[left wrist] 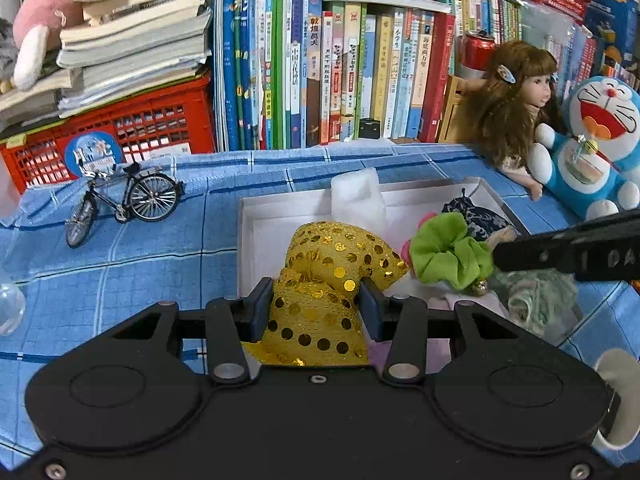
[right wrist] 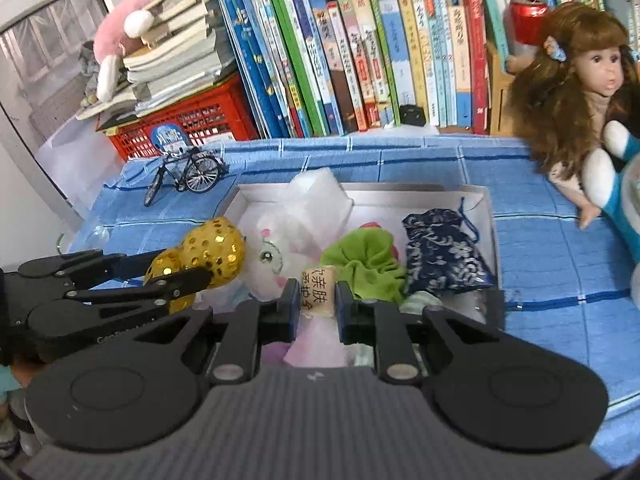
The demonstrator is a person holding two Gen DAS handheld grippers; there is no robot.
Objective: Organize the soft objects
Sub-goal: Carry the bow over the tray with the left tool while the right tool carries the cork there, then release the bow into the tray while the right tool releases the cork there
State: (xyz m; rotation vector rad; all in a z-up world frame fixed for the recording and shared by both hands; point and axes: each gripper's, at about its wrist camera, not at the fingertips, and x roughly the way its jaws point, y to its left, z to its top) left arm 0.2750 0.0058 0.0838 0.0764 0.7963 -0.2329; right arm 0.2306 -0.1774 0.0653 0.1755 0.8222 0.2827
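Over a white box [left wrist: 248,216] on the blue-checked surface [left wrist: 140,248], the left claw [left wrist: 316,308] clamps a gold sequined fabric piece [left wrist: 332,256], while the right claw [right wrist: 318,300] grips a cream label [right wrist: 318,290] with black characters.

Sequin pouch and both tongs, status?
Left tongs shut on gold sequin pouch. Right tongs shut on labelled roll. Both over white box.
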